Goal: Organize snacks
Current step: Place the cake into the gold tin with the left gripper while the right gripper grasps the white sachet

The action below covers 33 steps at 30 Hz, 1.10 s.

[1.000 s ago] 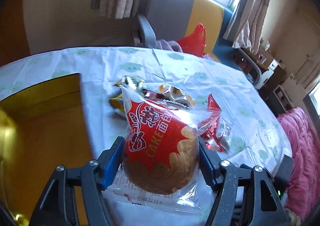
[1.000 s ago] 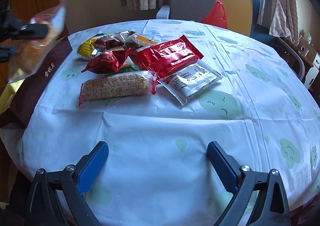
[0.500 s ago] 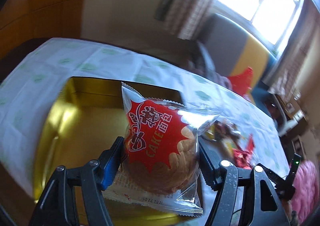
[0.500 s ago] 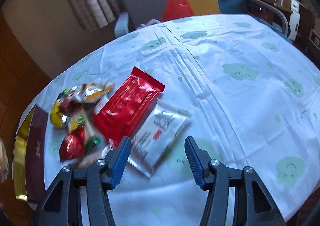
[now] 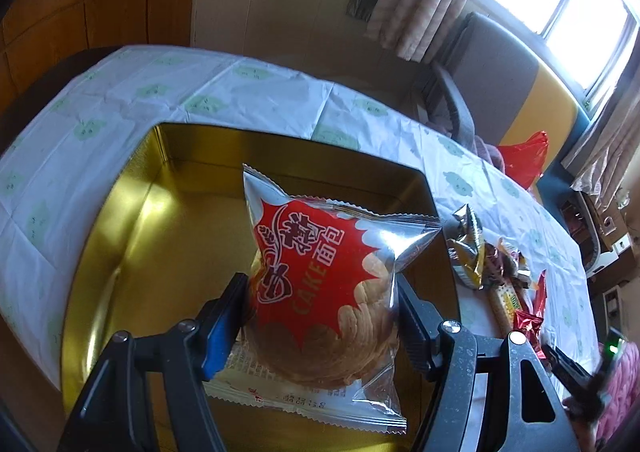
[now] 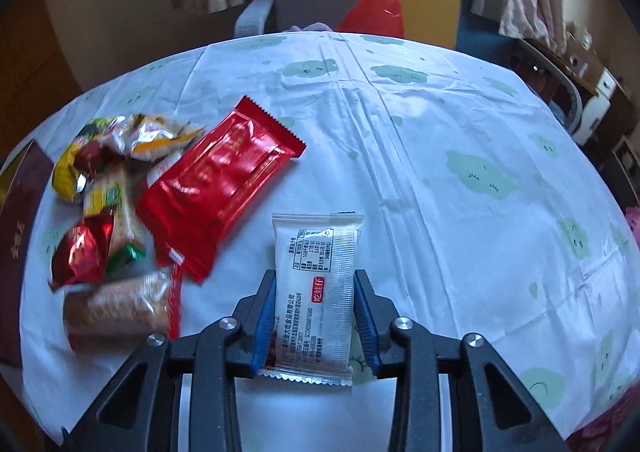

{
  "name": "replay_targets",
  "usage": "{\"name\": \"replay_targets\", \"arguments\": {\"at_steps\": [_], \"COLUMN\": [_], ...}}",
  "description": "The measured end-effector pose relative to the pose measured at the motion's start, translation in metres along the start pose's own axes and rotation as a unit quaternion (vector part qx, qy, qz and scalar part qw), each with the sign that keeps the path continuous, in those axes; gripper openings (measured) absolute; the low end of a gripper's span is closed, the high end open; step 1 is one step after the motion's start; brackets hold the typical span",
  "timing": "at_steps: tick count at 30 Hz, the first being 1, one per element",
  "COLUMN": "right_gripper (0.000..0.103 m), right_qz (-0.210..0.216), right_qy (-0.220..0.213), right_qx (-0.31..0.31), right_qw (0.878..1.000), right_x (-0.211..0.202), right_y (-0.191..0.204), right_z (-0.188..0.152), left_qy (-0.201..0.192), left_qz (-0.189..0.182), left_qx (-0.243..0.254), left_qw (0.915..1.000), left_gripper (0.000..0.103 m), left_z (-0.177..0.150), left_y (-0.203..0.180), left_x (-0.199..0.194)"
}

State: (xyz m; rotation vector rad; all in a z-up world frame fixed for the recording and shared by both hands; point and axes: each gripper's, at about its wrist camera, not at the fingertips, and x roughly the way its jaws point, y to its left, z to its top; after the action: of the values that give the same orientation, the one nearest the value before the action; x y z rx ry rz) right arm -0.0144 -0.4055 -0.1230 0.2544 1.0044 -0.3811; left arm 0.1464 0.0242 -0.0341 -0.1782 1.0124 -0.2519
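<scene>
My left gripper (image 5: 320, 286) is shut on a cake packet (image 5: 316, 248) with a red starburst label, and holds it above the open gold tin (image 5: 132, 236). The packet's lower seal hangs below the fingers. In the right wrist view my right gripper (image 6: 315, 278) is closing on a white snack packet (image 6: 316, 252) that lies on the tablecloth. Both blue pads touch the packet's long sides. The packet points away from me, in line with the fingers.
A long red packet (image 6: 224, 188), a grain bar (image 6: 116, 312) and several small foil snacks (image 6: 100, 168) lie left of the right gripper. The tin's maroon wall (image 6: 20, 220) stands at the far left. A grey and yellow chair (image 5: 504, 64) with a red bag (image 6: 376, 4) stands behind the table.
The left gripper carried the cake from above the snack pile to over the gold tin. The right gripper moved in to the white packet and narrowed its jaws onto its sides.
</scene>
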Motion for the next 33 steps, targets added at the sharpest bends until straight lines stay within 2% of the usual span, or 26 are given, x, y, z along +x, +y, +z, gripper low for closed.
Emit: {"name": "replay_targets", "arguments": {"at_steps": [7, 19, 26, 33], "right_gripper": [0.038, 0.038, 0.038, 0.038], "right_qz": [-0.010, 0.001, 0.004, 0.002], "right_qy": [-0.013, -0.028, -0.029, -0.032], "right_qx": [-0.016, -0.028, -0.034, -0.036], "right_qw": [1.000, 0.999, 0.999, 0.999], "right_x": [-0.001, -0.004, -0.004, -0.005], "right_y": [0.005, 0.003, 0.003, 0.004], "right_z": [-0.005, -0.009, -0.009, -0.009], "left_qy": [0.030, 0.039, 0.040, 0.011], "left_qz": [-0.009, 0.001, 0.035, 0.065], "left_qx": [-0.024, -0.027, -0.014, 0.034], "left_qw": [0.9992, 0.9989, 0.9985, 0.9972], "left_gripper": [0.070, 0.070, 0.072, 0.078], "left_z": [0.000, 0.032, 0.041, 0.027], "left_y": [-0.003, -0.030, -0.045, -0.055], "left_x": [0.017, 0.052, 0.083, 0.073]}}
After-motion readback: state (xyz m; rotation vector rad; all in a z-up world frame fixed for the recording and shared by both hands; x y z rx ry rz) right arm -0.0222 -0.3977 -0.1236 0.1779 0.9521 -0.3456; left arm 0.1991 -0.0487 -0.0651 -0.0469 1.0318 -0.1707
